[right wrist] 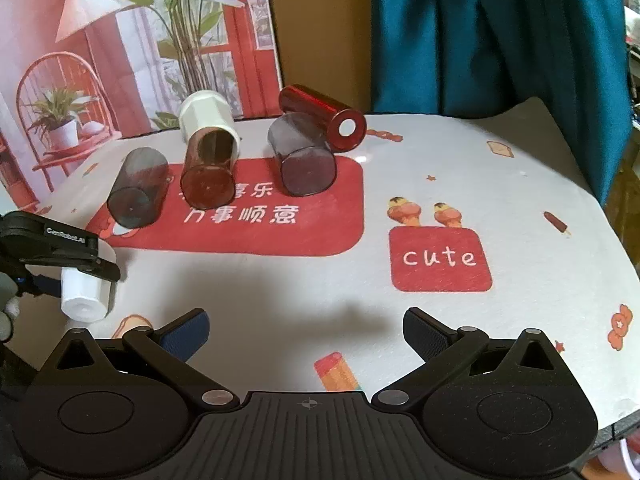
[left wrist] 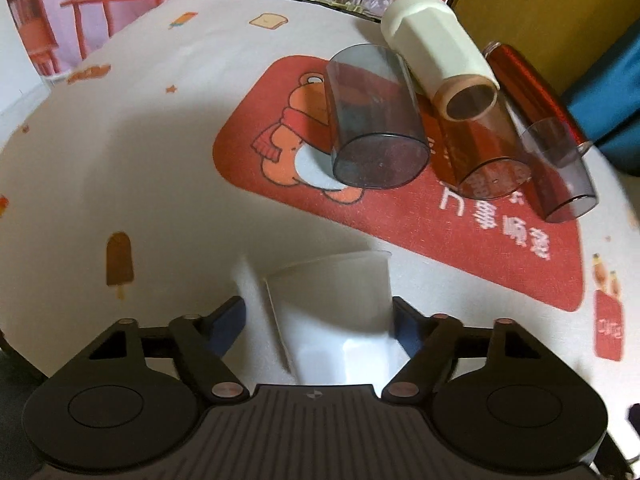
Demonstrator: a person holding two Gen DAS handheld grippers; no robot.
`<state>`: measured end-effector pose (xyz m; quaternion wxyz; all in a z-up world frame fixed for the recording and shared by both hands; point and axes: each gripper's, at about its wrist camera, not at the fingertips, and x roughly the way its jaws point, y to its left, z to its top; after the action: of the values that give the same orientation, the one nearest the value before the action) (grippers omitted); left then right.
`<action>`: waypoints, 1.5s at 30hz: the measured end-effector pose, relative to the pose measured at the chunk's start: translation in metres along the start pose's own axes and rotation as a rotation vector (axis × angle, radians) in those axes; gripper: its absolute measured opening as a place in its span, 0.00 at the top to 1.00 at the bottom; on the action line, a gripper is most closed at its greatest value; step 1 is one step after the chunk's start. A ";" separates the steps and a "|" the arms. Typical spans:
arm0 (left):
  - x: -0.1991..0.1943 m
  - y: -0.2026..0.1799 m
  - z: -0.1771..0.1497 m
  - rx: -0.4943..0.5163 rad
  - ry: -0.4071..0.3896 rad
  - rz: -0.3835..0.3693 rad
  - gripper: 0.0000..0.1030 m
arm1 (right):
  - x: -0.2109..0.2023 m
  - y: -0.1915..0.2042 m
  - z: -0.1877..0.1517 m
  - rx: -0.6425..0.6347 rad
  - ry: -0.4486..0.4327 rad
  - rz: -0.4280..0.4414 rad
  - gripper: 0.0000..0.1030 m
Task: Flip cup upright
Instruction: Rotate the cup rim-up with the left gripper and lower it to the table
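The white cup, at six o'clock in the left wrist view, looks like matt, translucent plastic. At one o'clock, the grey tumbler is smooth, see-through smoked plastic; the red cylinder shines like glossy metal. The tablecloth looks like matt printed fabric.

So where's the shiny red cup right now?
The shiny red cup lies on its side at the back of the table in the right wrist view, near the teal curtain, touching the smoky grey cup in front of it.
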<state>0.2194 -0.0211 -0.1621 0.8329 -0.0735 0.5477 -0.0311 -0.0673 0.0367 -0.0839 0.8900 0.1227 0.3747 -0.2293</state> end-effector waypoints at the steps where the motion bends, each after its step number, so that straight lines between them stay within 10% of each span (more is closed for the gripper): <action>1: -0.002 0.002 -0.002 -0.001 -0.005 -0.027 0.37 | 0.001 0.001 0.000 0.000 0.003 0.002 0.00; 21: -0.032 0.022 -0.007 0.078 -0.324 -0.034 0.42 | 0.013 0.016 -0.006 -0.024 0.047 0.018 0.00; 40: -0.018 0.037 -0.024 0.074 -0.274 -0.094 0.42 | 0.021 0.016 -0.007 -0.011 0.075 0.028 0.00; 45: -0.011 0.043 -0.009 0.009 -0.173 -0.133 0.23 | 0.019 0.014 -0.007 -0.003 0.070 0.022 0.00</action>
<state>0.2053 0.0222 -0.1620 0.8735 -0.1086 0.4673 -0.0825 -0.0528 0.0457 -0.1023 0.8790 0.1334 0.4044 -0.2147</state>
